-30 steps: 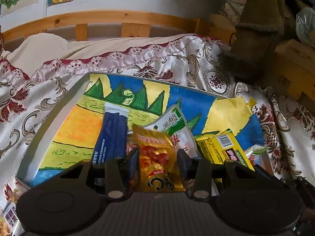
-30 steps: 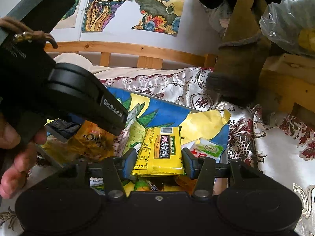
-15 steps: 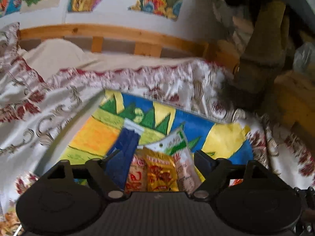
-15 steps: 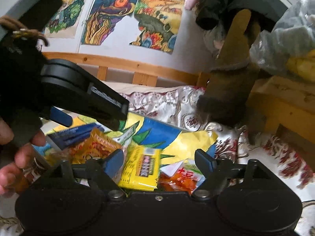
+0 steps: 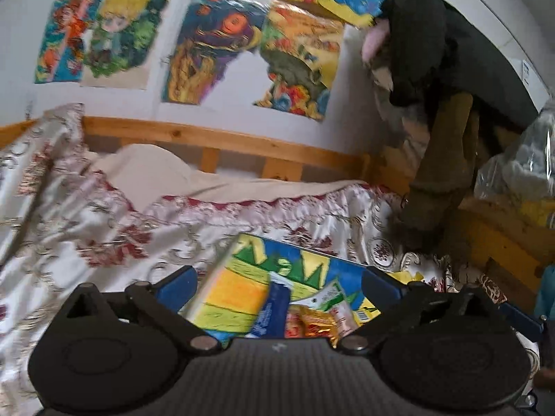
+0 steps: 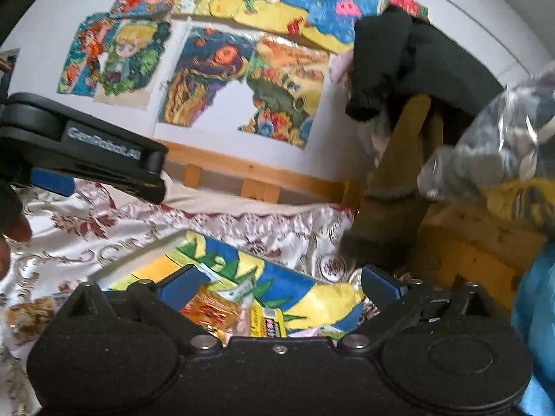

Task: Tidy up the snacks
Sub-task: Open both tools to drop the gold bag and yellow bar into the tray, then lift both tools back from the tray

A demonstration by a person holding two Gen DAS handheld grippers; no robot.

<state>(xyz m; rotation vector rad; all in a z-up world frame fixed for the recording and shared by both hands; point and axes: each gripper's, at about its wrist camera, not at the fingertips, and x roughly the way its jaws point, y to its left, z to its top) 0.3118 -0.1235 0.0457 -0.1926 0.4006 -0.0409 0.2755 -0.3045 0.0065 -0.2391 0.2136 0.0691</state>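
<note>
A painted tray (image 5: 239, 284) lies on the patterned bedspread and holds snack packets. In the left wrist view a dark blue packet (image 5: 274, 308), a golden orange packet (image 5: 314, 322) and a white-green packet (image 5: 333, 300) lie in it. My left gripper (image 5: 279, 286) is open and empty, raised above them. In the right wrist view the golden packet (image 6: 211, 308) and a yellow packet (image 6: 267, 322) lie in the tray (image 6: 305, 298). My right gripper (image 6: 279, 284) is open and empty above them. The left gripper's body (image 6: 86, 152) shows at the upper left.
A wooden bed rail (image 5: 215, 138) runs along the wall with taped drawings (image 5: 222, 45). A brown boot (image 5: 437, 180) and a plastic bag (image 5: 520, 166) stand at the right on wooden boxes. A loose snack (image 6: 31, 315) lies on the bedspread at the left.
Both grippers opened, releasing the golden packet and the yellow packet into the tray. Both then lifted and tilted up, so more wall shows.
</note>
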